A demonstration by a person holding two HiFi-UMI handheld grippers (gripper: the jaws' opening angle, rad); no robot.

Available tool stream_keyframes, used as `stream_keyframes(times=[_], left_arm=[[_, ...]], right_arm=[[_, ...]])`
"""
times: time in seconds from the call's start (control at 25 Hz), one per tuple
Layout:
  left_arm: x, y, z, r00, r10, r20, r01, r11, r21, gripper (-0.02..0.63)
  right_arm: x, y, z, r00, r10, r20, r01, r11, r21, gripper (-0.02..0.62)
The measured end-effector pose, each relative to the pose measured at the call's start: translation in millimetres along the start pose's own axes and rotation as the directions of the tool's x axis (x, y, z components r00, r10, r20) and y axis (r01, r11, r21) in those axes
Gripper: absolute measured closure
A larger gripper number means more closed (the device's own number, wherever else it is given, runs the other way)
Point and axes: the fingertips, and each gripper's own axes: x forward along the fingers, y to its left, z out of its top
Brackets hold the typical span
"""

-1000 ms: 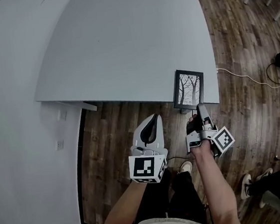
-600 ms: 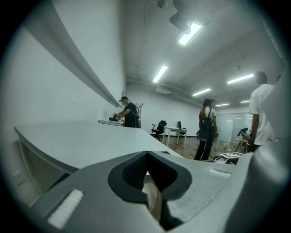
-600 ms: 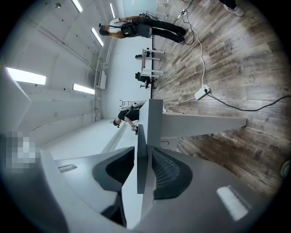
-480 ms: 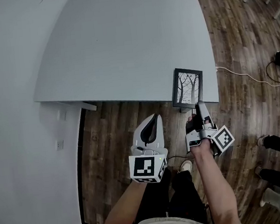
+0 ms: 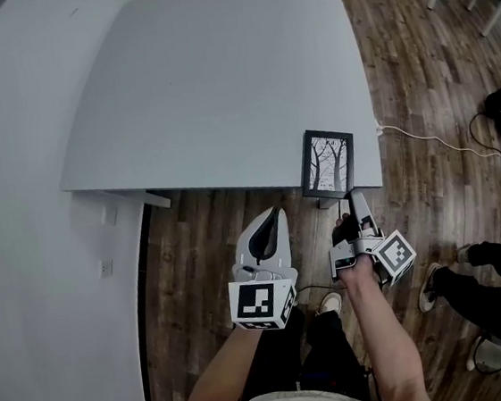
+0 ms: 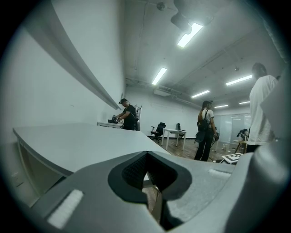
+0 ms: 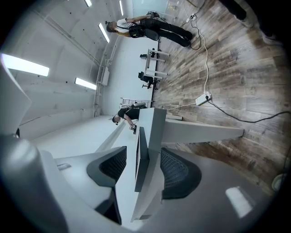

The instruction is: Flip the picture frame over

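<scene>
right gripper (image 5: 356,198): jaws just been opening, released, picture frame (image 5: 327,163) edge between them | frame flat at table (image 5: 219,82) corner | left gripper (image 5: 275,212): clenched, empty

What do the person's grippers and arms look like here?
The left gripper and right gripper are light grey and taper to a point, with black ribbed pads. Each carries a white cube with black square markers. The forearms are bare, with no sleeves. The right gripper's jaws have just been opening, with the picture frame edge between them.
</scene>
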Motion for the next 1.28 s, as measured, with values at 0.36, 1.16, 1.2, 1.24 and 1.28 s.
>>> stream_keyframes(times=[0.36, 1.16, 1.2, 1.24, 1.28], left_arm=[[5.3, -16.6, 24.1, 0.999, -0.031, 0.038, 0.030, 0.999, 0.011, 0.606], [-9.4, -59.0, 101.9, 0.984, -0.096, 0.149, 0.085, 0.993, 0.078, 0.606], [-10.7, -61.1, 106.0, 0.983, -0.098, 0.153, 0.086, 0.993, 0.082, 0.606], [-12.0, -62.9, 110.1, 0.983, -0.100, 0.157, 0.087, 0.993, 0.084, 0.606], [-13.4, -64.6, 114.4, 0.982, -0.101, 0.161, 0.088, 0.992, 0.086, 0.606]], right_arm=[[-24.6, 18.5, 24.1, 1.000, -0.015, 0.021, 0.019, 0.986, -0.166, 0.333], [-75.4, 180.6, 70.5, 0.991, 0.129, 0.018, -0.059, 0.570, -0.820, 0.390], [-78.6, 189.3, 72.1, 0.990, 0.136, 0.021, -0.056, 0.538, -0.841, 0.402], [-81.7, 197.0, 74.2, 0.990, 0.142, 0.026, -0.050, 0.511, -0.858, 0.405], [-84.7, 203.7, 76.5, 0.989, 0.146, 0.033, -0.043, 0.487, -0.872, 0.414]])
